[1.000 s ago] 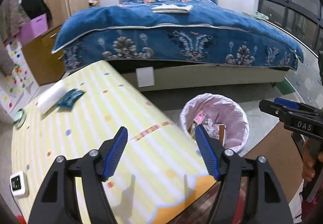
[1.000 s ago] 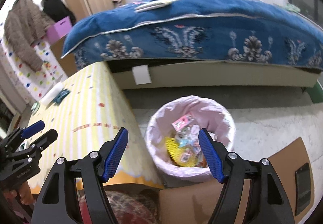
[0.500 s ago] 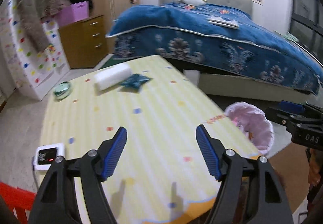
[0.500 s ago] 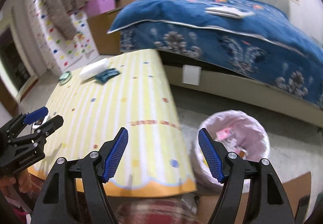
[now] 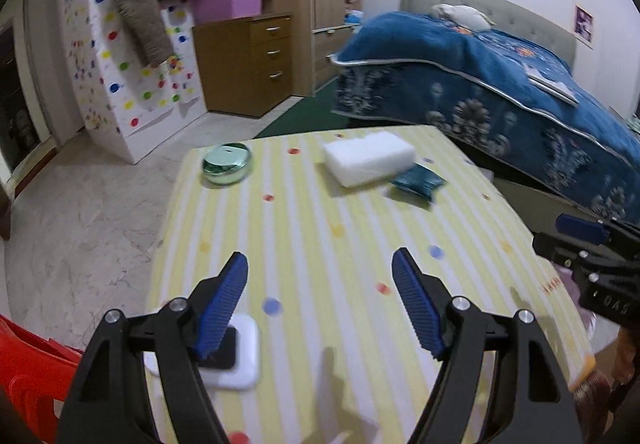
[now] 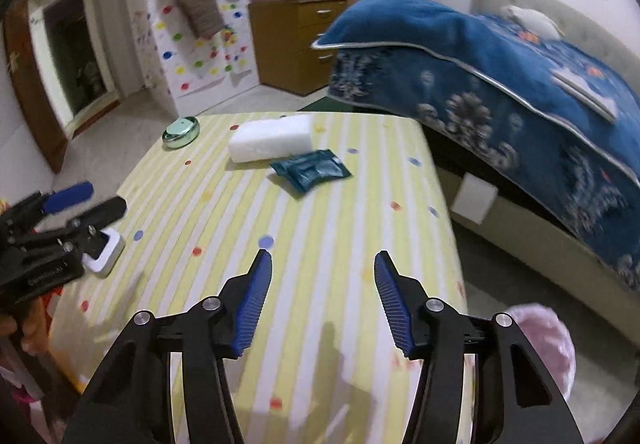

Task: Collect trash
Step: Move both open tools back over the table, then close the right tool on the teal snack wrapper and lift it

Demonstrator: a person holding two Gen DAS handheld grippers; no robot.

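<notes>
A teal foil wrapper (image 5: 418,183) (image 6: 311,173) lies at the far side of the yellow striped table (image 5: 320,228) (image 6: 320,220), next to a white foam block (image 5: 369,158) (image 6: 272,142). My left gripper (image 5: 320,304) is open and empty above the table's near part. My right gripper (image 6: 322,298) is open and empty above the near right part. The pink-lined trash bin (image 6: 548,340) stands on the floor right of the table. Each gripper shows in the other's view, the right one (image 5: 588,244) and the left one (image 6: 60,220).
A round green tin (image 5: 226,164) (image 6: 181,132) sits at the table's far left corner. A white device with a dark screen (image 5: 232,352) (image 6: 102,248) lies near the left edge. A bed with a blue blanket (image 5: 500,84), a wooden dresser (image 5: 256,60) and a red chair (image 5: 28,364) surround the table.
Both grippers have swung left, away from the trash bin and towards the table. The wrapper, foam block and tin now lie ahead of both. Both stay open and empty.
</notes>
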